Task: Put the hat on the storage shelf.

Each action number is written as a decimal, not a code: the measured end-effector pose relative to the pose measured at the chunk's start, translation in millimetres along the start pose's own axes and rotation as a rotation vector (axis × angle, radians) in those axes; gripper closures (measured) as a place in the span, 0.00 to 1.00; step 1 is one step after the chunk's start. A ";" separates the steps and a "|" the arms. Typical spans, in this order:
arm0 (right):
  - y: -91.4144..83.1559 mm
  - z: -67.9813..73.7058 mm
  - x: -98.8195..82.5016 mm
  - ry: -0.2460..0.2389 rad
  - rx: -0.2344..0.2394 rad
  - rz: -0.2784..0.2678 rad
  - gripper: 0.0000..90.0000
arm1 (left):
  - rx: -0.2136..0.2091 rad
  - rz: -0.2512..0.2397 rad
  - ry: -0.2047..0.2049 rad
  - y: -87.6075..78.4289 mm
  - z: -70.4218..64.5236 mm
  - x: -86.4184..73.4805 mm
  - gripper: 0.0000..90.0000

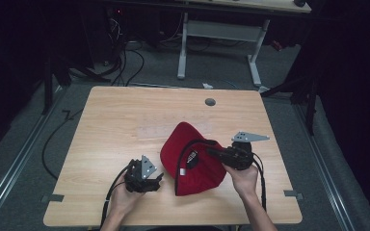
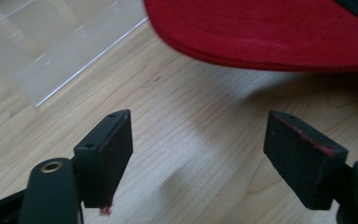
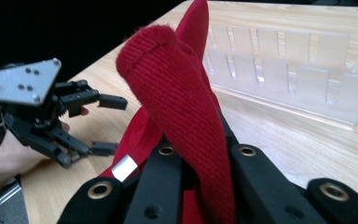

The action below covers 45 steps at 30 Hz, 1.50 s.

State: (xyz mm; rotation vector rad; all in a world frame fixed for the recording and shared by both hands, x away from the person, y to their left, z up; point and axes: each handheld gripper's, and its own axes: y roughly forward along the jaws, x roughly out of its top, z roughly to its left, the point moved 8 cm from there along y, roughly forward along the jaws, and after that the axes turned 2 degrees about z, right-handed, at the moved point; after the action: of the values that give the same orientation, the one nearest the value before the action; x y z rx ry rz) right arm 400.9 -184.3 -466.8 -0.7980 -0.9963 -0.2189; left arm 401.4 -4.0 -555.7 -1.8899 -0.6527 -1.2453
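The right gripper (image 1: pixel 211 153) is clamping its jaws tight on a fold of the soft red knitted fabric cap (image 1: pixel 192 161), pinching the rim near the black inner lining and holding that edge raised off the light wooden table (image 1: pixel 125 115). In the right gripper view the pinched red cloth (image 3: pixel 182 107) is rising between the two black jaws. The cap is lying at the middle of the table's near half, its crown pointing away from the person and its lower edge resting on the wood.

The left gripper (image 1: pixel 160 179) is hovering just beside the cap, on its left, jaws standing wide apart with nothing between them; its own view is showing the cap's red edge (image 2: pixel 261 37) just ahead, above bare wood. A clear plastic slotted rack (image 3: pixel 298 65) is standing on the table just beyond the cap.

The step in hand looks like a two-handed grasp of the cap: one side is secured, the other is waiting. The next move probably calls for the left gripper to slide toward the cap's free edge, get one jaw beneath the fabric, and close.
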 end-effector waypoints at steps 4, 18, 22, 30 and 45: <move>1.3 3.7 5.5 0.002 0.006 -0.009 0.96 | -0.032 -0.002 -0.013 1.6 -8.7 3.4 0.23; 10.8 11.2 10.8 -0.007 0.004 0.009 0.96 | -0.052 -0.051 -0.025 -4.8 -12.9 15.3 0.17; 10.4 8.4 5.6 -0.008 -0.009 0.040 0.96 | -0.056 -0.072 -0.011 -9.9 -14.0 18.9 0.17; 7.7 6.1 -0.5 -0.003 -0.009 0.081 0.96 | -0.080 -0.097 0.015 -17.4 -19.5 26.2 0.18; 15.3 7.9 -10.3 0.051 0.068 0.139 0.95 | -0.107 -0.110 0.050 -23.2 -29.2 31.3 0.22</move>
State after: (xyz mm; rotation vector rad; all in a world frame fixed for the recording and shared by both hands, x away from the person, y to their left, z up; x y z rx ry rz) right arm 397.8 -170.0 -480.5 -0.7922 -0.8916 -0.0845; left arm 380.8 -14.4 -512.8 -1.9249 -0.6829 -1.4178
